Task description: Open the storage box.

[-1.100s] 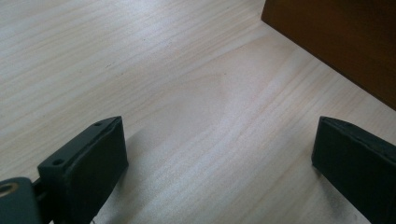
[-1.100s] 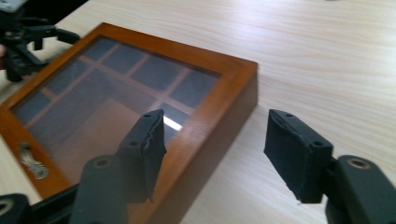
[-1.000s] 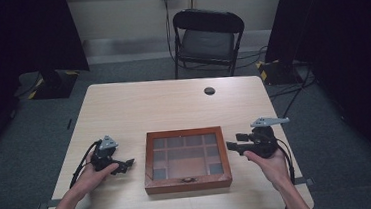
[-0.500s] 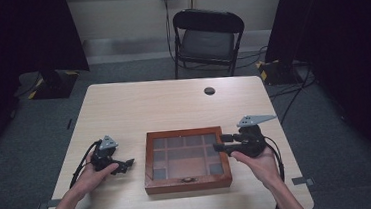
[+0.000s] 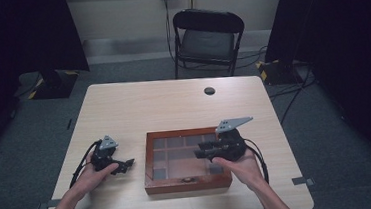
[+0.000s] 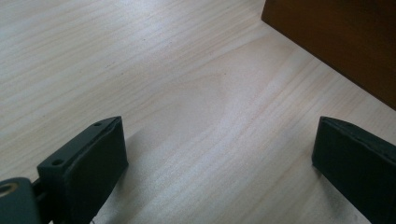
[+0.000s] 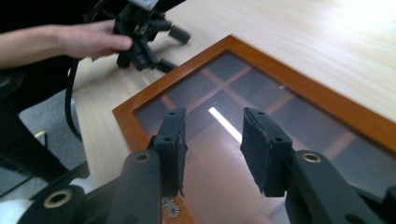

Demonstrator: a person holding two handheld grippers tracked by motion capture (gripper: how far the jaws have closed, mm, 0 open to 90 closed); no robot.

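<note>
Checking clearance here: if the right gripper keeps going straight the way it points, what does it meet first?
Probably the glass lid of the wooden box: the right gripper, jaws apart and empty, angles down over it. Depth is unclear.

I note both matte-black two-jaw tongs, left (image 5: 123, 165) and right (image 5: 201, 152): grey three-cornered top plates, brass-ringed pivots, black trailing cables, bare forearms.

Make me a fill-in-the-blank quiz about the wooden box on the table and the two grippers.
The wooden box has a ____ lid with compartments showing beneath it.
The right gripper hovers over the ____, nothing between its jaws.
The left gripper rests on the table with its jaws ____.
Behind the table stands a black folding ____.

Missing words: glass; box; open; chair
</note>
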